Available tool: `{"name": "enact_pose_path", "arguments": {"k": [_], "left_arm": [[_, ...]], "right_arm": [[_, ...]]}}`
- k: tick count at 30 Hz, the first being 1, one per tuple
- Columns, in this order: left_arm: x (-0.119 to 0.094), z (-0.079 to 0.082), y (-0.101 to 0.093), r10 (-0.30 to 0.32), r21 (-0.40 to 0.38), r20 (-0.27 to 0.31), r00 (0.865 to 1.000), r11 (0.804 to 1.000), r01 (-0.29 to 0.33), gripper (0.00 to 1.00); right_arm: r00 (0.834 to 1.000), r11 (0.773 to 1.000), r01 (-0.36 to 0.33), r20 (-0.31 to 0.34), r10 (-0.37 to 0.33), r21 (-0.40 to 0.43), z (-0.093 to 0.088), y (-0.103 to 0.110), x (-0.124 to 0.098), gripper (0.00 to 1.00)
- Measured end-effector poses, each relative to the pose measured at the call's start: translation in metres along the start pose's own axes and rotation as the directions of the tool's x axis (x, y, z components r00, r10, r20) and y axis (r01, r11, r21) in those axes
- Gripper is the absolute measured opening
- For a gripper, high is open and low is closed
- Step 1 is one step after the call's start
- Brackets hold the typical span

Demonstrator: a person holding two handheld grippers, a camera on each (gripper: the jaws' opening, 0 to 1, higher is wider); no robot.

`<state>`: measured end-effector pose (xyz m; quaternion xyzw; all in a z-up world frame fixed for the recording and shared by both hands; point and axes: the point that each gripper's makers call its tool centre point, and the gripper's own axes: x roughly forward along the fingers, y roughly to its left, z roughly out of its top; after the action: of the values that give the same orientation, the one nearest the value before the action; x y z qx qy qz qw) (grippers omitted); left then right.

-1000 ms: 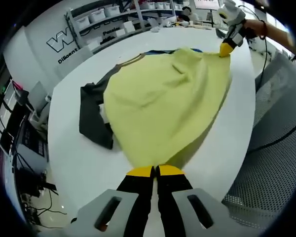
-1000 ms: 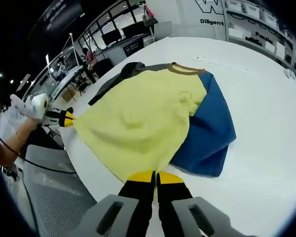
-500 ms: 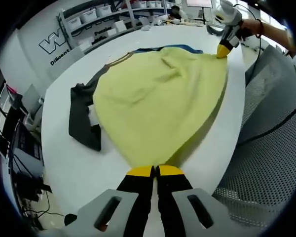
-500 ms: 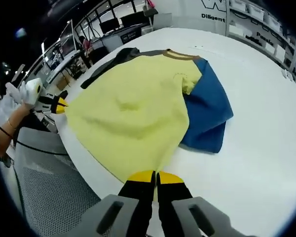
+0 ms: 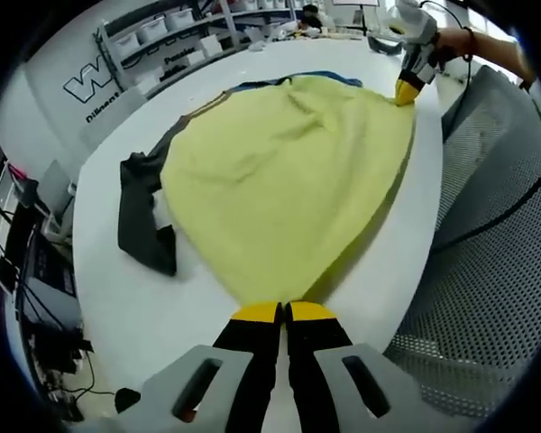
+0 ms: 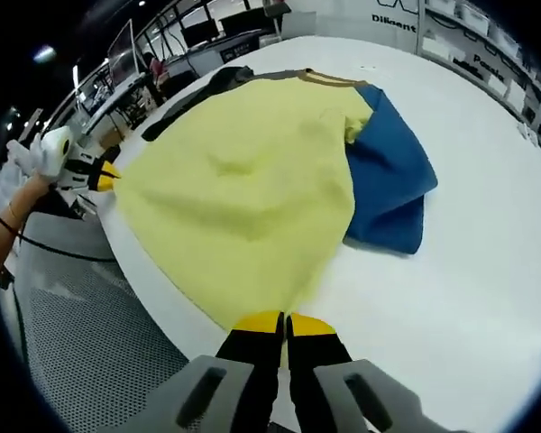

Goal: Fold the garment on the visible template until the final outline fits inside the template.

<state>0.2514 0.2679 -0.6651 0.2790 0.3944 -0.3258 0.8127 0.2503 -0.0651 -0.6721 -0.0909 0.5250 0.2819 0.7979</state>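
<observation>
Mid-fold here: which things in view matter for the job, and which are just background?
Job:
garment, yellow body with blue sleeve and dark sleeve
left hand-held gripper
right hand-held gripper
white table

Background:
shelf bins
mesh panel

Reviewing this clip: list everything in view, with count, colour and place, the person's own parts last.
Garment: one; yellow body, blue sleeve, dark grey sleeve; spread on the table, hem at the near edge.
Table: one, white, under the garment.
Shelving with bins: white, by the far wall.
Perforated surface: grey, beside the table edge.
Left gripper: yellow-tipped, shut on one hem corner.
Right gripper: yellow-tipped, shut on the other hem corner.
Person's hand: holding the right gripper.
</observation>
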Motion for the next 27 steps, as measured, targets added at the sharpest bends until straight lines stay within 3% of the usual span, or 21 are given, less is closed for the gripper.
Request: {"name": "enact_pose_path", "arguments": {"k": [6, 10, 23, 27], "left_arm": [[-0.003, 0.000, -0.002, 0.017, -0.020, 0.020, 1.000, 1.000, -0.016, 0.04], [-0.003, -0.001, -0.009, -0.008, -0.037, 0.023, 1.000, 0.999, 0.009, 0.04], [-0.004, -0.004, -0.010, -0.005, -0.082, 0.023, 1.000, 0.997, 0.007, 0.06], [-0.009, 0.002, -0.007, 0.008, -0.253, 0.084, 0.996, 0.967, 0.014, 0.16]], "right_arm": [[1.000, 1.000, 0.019, 0.014, -0.019, -0.019, 0.003, 0.001, -0.012, 0.00], [0.999, 0.999, 0.022, -0.025, -0.023, -0.034, -0.009, -0.002, -0.005, 0.00], [1.000, 1.000, 0.013, -0.013, -0.013, -0.020, -0.013, -0.003, 0.003, 0.00], [0.997, 0.999, -0.019, 0.070, 0.016, 0.043, 0.002, -0.004, -0.004, 0.03]]}}
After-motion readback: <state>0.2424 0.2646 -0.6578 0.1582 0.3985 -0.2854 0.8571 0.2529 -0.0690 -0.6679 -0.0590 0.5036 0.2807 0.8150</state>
